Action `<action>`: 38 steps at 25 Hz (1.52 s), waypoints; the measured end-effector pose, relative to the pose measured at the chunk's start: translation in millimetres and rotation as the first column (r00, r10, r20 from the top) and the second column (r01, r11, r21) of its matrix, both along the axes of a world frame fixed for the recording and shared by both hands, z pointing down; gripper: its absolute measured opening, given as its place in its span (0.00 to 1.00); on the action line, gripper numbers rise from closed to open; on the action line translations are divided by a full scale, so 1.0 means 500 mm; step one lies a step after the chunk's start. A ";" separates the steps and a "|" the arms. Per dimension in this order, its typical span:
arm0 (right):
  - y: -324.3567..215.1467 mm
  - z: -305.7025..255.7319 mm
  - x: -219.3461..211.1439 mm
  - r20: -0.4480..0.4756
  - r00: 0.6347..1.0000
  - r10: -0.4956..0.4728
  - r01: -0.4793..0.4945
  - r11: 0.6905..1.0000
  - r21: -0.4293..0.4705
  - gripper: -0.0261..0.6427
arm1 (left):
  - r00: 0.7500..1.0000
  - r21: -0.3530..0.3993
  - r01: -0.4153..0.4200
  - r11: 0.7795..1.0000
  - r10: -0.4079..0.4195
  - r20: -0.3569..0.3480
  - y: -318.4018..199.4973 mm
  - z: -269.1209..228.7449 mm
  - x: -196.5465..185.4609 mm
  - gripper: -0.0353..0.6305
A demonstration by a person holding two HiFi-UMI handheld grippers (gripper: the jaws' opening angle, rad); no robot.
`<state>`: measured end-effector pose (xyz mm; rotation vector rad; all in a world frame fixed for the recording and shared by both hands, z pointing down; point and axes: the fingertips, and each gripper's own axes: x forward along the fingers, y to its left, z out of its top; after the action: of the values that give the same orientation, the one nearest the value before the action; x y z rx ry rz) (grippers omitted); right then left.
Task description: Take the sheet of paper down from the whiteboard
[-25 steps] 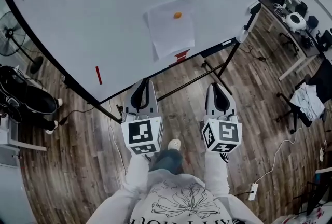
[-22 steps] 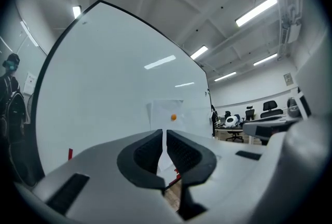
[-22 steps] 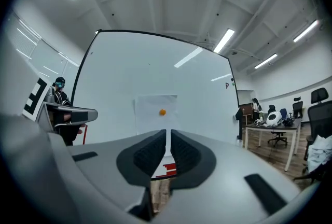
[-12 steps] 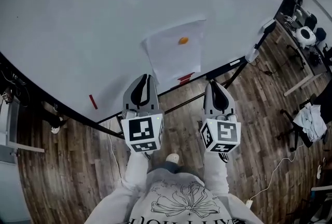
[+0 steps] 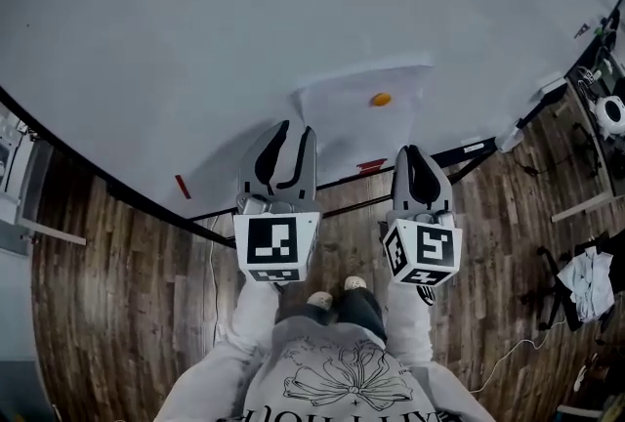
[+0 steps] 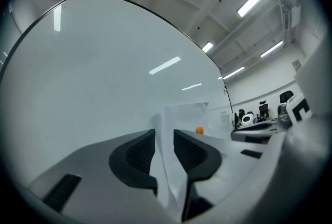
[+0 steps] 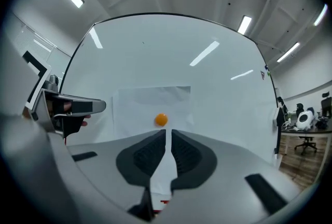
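A white sheet of paper point(image 5: 356, 112) hangs on the big whiteboard point(image 5: 195, 39), pinned by a small orange magnet point(image 5: 380, 100). My left gripper point(image 5: 295, 139) is level in front of the sheet's lower left edge and its jaws are opening. In the left gripper view the paper point(image 6: 181, 119) and its magnet point(image 6: 199, 129) show beyond the left gripper point(image 6: 164, 137), and the pads press on nothing. My right gripper point(image 5: 416, 154) is shut and empty, just below and right of the sheet. From the right gripper point(image 7: 168, 135) the paper point(image 7: 145, 103) and magnet point(image 7: 161, 120) lie straight ahead.
A red item point(image 5: 371, 165) and a red marker point(image 5: 183, 187) lie on the board's bottom ledge. The black stand leg point(image 5: 469, 152) runs to the right over the wood floor point(image 5: 117, 293). Desks and chairs point(image 5: 601, 107) stand far right. The person's shoes point(image 5: 337, 291) are under the grippers.
The person has stepped closer to the whiteboard and both grippers have moved up to the paper. The left jaws, shut before, now stand apart.
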<state>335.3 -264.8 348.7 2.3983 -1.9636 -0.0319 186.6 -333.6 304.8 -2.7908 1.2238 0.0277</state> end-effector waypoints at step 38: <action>-0.164 -0.035 -0.014 -0.173 0.923 -0.342 0.345 0.938 -0.013 0.26 | 0.974 0.005 0.226 0.974 -0.226 -0.031 -0.044 -0.051 0.057 0.06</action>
<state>328.2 -346.7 331.0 1.9498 -2.2754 -0.2602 215.0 -355.5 279.3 -2.6345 1.5369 0.0580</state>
